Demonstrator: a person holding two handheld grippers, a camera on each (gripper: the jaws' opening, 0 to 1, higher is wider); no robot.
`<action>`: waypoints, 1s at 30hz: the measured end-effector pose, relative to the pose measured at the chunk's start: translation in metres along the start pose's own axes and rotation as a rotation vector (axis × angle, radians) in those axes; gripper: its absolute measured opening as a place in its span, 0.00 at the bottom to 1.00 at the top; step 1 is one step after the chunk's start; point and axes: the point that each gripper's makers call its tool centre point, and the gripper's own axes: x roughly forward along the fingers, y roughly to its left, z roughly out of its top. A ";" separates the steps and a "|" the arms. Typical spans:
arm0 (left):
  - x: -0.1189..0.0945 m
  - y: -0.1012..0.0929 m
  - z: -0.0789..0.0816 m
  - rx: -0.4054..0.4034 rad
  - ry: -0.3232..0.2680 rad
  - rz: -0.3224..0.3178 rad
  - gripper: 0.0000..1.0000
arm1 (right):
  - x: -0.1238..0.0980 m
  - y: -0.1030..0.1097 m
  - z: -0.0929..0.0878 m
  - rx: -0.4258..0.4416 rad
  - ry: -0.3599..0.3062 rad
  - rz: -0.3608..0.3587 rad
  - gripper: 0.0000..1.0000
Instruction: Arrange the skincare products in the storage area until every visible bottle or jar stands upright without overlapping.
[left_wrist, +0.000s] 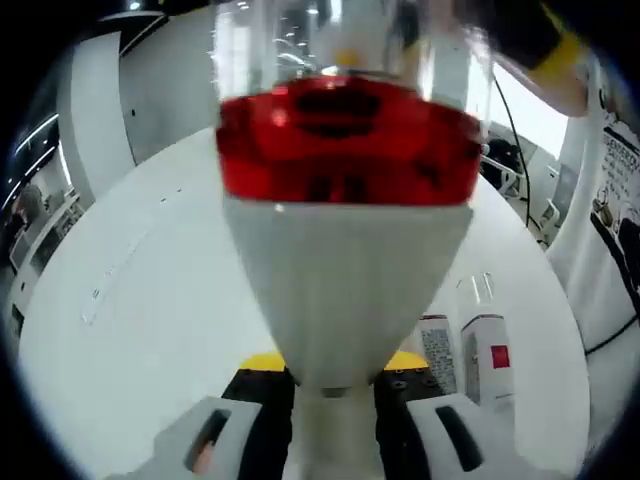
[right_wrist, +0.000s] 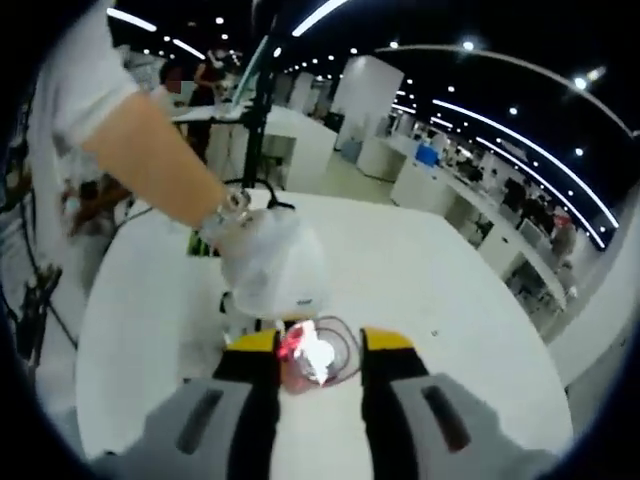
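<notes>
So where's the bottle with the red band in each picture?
Left gripper view: the bottle is big and close in the middle, rising from between the two jaws at the bottom.
Right gripper view: a blurry red glint of the bottle sits low in the centre, between the yellow-tipped jaws, just under a white-gloved hand.
Shared landmark: the white table.

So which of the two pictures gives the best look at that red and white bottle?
The left gripper view. There the red and white bottle stands close up between the left gripper jaws, its white body and red band clear. In the right gripper view it shows as a blurred red-and-white glint between the right gripper jaws, below a gloved hand.
</notes>
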 end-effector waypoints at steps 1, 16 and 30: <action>-0.002 0.000 0.002 0.000 -0.018 0.004 0.30 | 0.000 0.000 0.000 0.001 0.001 -0.001 0.28; -0.016 -0.003 0.024 -0.076 -0.204 0.026 0.30 | 0.000 0.002 0.001 0.016 -0.010 -0.080 0.28; -0.011 -0.012 0.030 -0.087 -0.222 -0.002 0.31 | -0.008 0.005 -0.001 0.002 -0.045 -0.131 0.30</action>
